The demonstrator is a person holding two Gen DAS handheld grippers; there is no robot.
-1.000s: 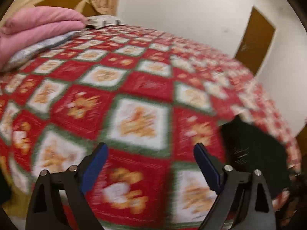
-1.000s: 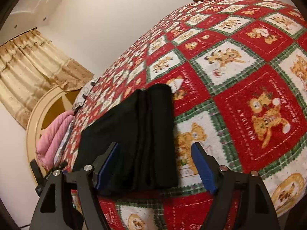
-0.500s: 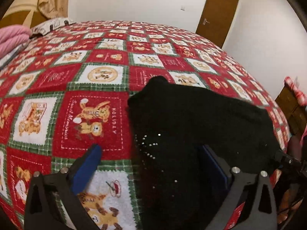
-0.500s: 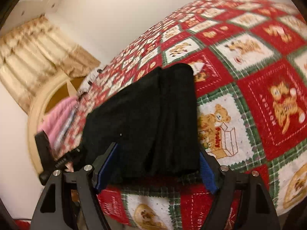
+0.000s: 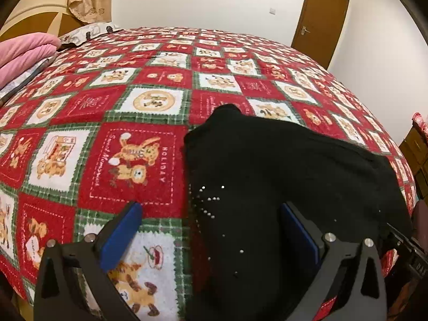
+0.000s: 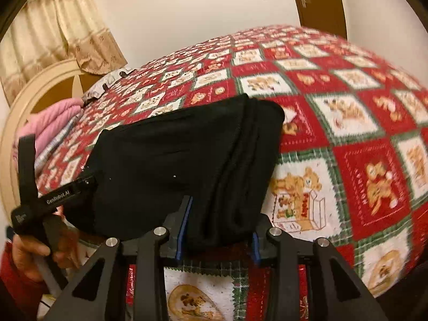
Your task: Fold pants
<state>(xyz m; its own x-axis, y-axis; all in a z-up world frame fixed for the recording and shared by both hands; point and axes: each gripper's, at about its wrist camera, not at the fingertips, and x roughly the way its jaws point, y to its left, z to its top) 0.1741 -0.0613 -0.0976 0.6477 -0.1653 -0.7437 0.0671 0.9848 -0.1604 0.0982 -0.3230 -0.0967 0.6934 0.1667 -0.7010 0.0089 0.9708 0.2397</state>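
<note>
The black pants lie folded in a thick stack on the red and green patchwork bedspread, near the bed's front edge. My left gripper is open, low over the pants' left edge, with small studs showing between its fingers. In the right wrist view the pants show their stacked folds at the right side. My right gripper has narrowed onto the near edge of those folds and grips the fabric. The left gripper's body shows at the pants' left corner.
Pink folded bedding and a pillow lie at the head of the bed by a round wooden headboard and curtain. A brown door stands in the far wall. A wooden cabinet is at the right.
My left gripper has swung from bare bedspread over onto the pants' left edge. My right gripper moved closer to the folded edge and its fingers closed in on the fabric.
</note>
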